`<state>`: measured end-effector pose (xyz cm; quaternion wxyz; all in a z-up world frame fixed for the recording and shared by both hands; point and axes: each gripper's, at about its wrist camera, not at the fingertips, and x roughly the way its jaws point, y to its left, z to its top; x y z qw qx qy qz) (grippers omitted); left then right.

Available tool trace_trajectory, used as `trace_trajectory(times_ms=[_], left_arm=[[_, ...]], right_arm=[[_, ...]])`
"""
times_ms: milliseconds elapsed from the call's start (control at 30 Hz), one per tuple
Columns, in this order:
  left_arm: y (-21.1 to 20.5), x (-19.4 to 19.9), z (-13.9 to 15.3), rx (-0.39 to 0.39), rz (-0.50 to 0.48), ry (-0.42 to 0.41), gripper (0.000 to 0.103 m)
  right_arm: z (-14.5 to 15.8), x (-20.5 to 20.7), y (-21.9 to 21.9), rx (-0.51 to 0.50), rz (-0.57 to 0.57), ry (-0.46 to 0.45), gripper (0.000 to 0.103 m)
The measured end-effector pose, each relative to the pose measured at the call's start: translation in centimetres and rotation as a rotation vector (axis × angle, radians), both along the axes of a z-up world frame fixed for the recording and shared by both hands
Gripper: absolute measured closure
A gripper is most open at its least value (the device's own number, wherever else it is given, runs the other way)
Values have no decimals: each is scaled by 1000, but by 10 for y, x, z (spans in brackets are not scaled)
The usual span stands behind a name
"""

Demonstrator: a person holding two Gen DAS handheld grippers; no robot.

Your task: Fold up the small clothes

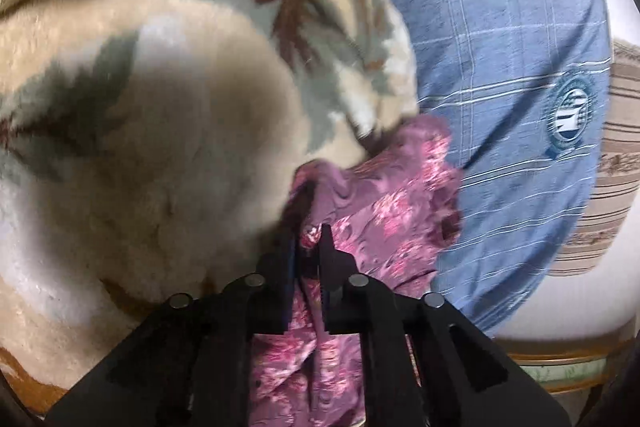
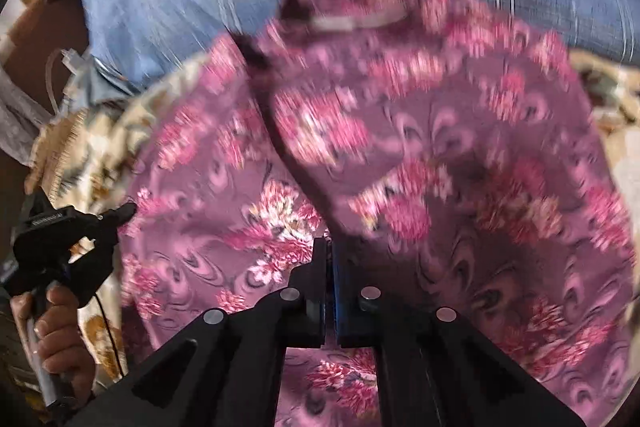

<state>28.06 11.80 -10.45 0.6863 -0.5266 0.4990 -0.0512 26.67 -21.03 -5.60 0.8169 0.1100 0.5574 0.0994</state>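
Observation:
A purple garment with pink flowers (image 1: 384, 203) is bunched in front of my left gripper (image 1: 309, 235), whose fingers are shut on a fold of it. In the right wrist view the same garment (image 2: 420, 147) spreads wide, one flap lifted and blurred. My right gripper (image 2: 330, 247) is shut on its near edge. My left gripper (image 2: 120, 213) also shows there at the left, held in a hand, its tips at the garment's left edge.
A fluffy beige blanket with leaf patterns (image 1: 160, 131) lies under the garment. A person in a blue checked shirt (image 1: 520, 67) is close behind it. A striped cushion (image 1: 616, 155) is at the right.

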Motion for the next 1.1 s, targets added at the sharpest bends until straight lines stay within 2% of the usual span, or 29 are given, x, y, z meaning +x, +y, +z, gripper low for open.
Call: trace_trajectory(times_ms=[100,133,167,200,233,333,433,500,533,567,600,633,700,800,900,1000,1067,1100], left_arm=[[2,-5,14,52,2,-33,70],[5,-9,22,78,11,-55,60],[5,-12,29,102,18,-74,57],[4,-16,37,118,12,-92,57],[1,-20,44,109,-8,-112,55],[-18,-36,60,78,-107,-183,50],[-46,-69,70,134,-201,-240,47],[-69,-100,67,176,-268,-257,47],[-76,-112,64,192,-291,-260,47],[-86,-128,61,216,-315,-266,47],[-91,-138,60,239,-329,-270,47],[-98,-150,61,281,-344,-279,47],[-104,-173,68,363,-349,-307,47],[-106,-204,80,445,-331,-347,47],[-103,-220,79,469,-317,-327,47],[-98,-225,68,495,-326,-283,47],[-85,-231,61,504,-317,-240,47],[-80,-234,60,505,-310,-234,47]], right_arm=[[13,-13,-3,30,-11,-39,92],[27,-29,-9,53,-32,-75,82],[36,-40,-17,82,-49,-96,74],[45,-57,-28,119,-72,-121,58],[50,-70,-37,139,-82,-137,55],[58,-121,-69,166,-134,-148,54],[47,-167,-102,213,-227,-134,54],[36,-184,-113,291,-257,-128,54],[23,-189,-113,361,-270,-102,54],[17,-190,-110,380,-263,-86,54],[11,-190,-103,366,-255,-78,60],[8,-190,-97,318,-247,-77,75],[9,-192,-88,278,-233,-80,95],[26,-209,-86,294,-230,-123,95],[41,-224,-89,261,-236,-154,95],[18,-220,-91,259,-229,-101,89],[-3,-217,-94,223,-237,-55,88],[-5,-221,-97,259,-245,-52,88]])
